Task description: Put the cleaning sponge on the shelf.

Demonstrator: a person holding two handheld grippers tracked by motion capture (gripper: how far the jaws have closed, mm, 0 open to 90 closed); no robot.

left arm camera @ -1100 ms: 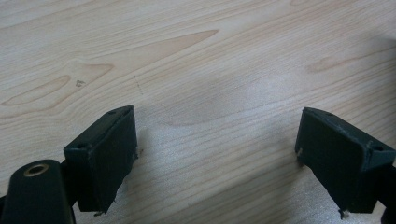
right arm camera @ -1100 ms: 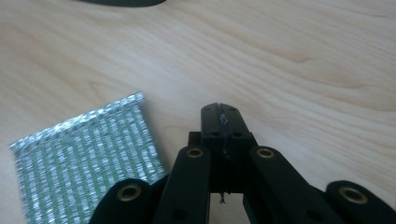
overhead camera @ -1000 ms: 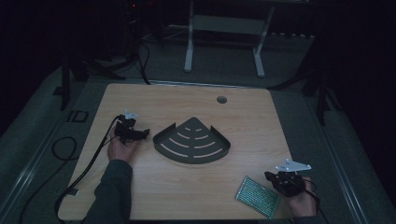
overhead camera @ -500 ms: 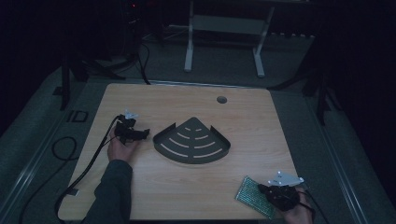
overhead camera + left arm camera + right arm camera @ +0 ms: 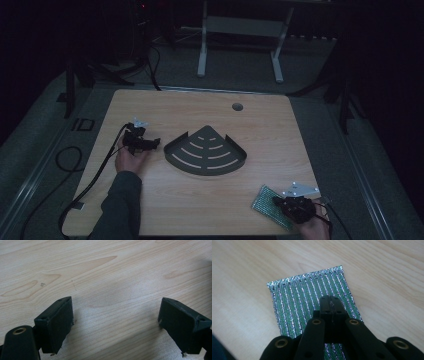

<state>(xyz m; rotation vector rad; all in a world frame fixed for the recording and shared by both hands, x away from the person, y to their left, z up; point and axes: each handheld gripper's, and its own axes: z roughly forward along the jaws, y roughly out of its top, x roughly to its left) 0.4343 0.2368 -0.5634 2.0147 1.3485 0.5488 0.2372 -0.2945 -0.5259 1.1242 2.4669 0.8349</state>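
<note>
We have our right gripper (image 5: 329, 300), jaws together, over the green scouring pad (image 5: 312, 302) at the table's five o'clock; nothing gripped yet. Left gripper (image 5: 115, 322) waits, jaws apart.

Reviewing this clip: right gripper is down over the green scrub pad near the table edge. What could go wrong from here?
The right gripper has its jaws shut together above the green scrub pad; with nothing between them, it may only push the pad rather than pick it up.

The pad lies close to the table's near edge, so a push could slide it off.

The left gripper rests open, too far away to steady the pad.
</note>
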